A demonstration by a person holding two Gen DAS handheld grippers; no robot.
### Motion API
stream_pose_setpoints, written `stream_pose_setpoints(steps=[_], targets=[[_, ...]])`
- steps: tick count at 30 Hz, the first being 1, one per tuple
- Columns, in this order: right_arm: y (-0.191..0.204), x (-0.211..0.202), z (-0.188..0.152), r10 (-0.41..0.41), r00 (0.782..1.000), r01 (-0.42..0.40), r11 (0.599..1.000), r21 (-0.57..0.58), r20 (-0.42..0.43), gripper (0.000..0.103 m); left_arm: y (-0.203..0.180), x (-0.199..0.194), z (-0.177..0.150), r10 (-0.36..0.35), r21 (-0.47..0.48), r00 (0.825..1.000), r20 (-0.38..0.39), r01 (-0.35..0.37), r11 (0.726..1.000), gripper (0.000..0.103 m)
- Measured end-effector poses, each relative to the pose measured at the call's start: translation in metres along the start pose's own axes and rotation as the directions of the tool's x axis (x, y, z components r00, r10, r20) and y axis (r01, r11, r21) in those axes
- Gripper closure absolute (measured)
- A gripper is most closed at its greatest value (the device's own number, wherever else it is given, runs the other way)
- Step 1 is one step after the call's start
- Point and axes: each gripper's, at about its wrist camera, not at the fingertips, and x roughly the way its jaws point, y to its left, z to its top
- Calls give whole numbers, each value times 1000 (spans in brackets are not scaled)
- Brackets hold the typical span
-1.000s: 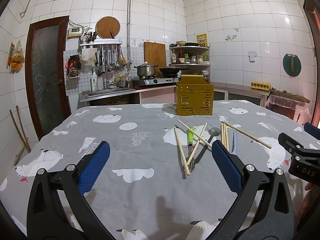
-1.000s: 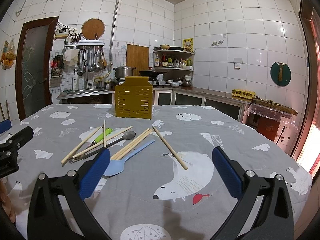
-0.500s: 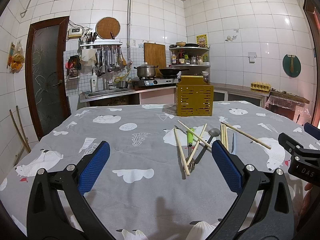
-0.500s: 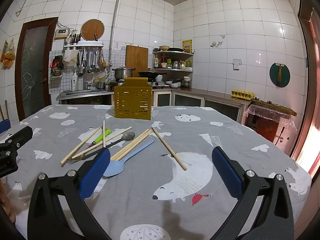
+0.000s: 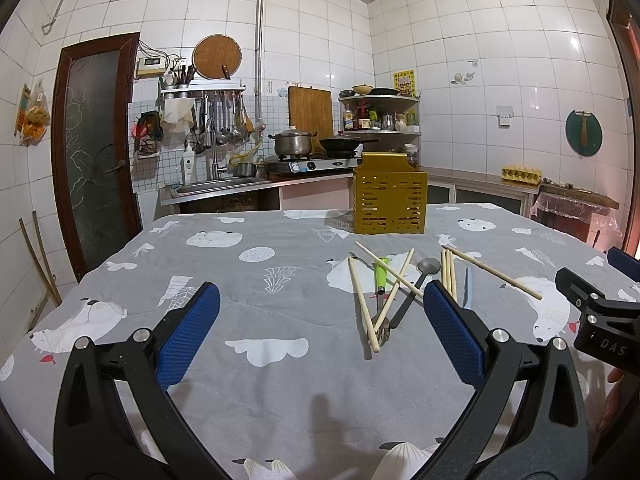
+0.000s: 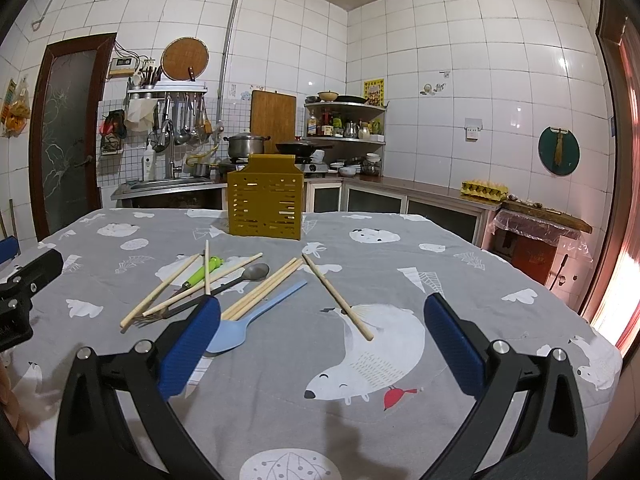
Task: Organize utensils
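A yellow slotted utensil holder point(image 5: 389, 199) point(image 6: 264, 200) stands upright at the far side of the table. Several wooden chopsticks point(image 6: 337, 296) point(image 5: 490, 271), a green-handled utensil point(image 6: 204, 273) point(image 5: 381, 275), a grey metal spoon point(image 6: 241, 277) point(image 5: 416, 286), a fork point(image 6: 154, 317) and a light blue spoon point(image 6: 250, 318) lie scattered in front of it. My left gripper point(image 5: 320, 334) is open and empty, left of the pile. My right gripper point(image 6: 322, 344) is open and empty, with the blue spoon by its left finger point(image 6: 188, 350).
The table has a grey cloth point(image 5: 256, 280) with white animal prints. Behind it are a sink counter point(image 5: 216, 192), a stove with a pot point(image 5: 294, 144) and a corner shelf point(image 6: 346, 120). The right gripper's body point(image 5: 604, 320) shows at the left view's right edge.
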Motion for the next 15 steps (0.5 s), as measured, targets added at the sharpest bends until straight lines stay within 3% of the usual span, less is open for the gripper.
stream_pose_setpoints(steps=[15], targets=[[1,0,-1,-2,1000,2,1000,-7,7,4,-3,-3,6,0,4,1000,0,0,1000,5]])
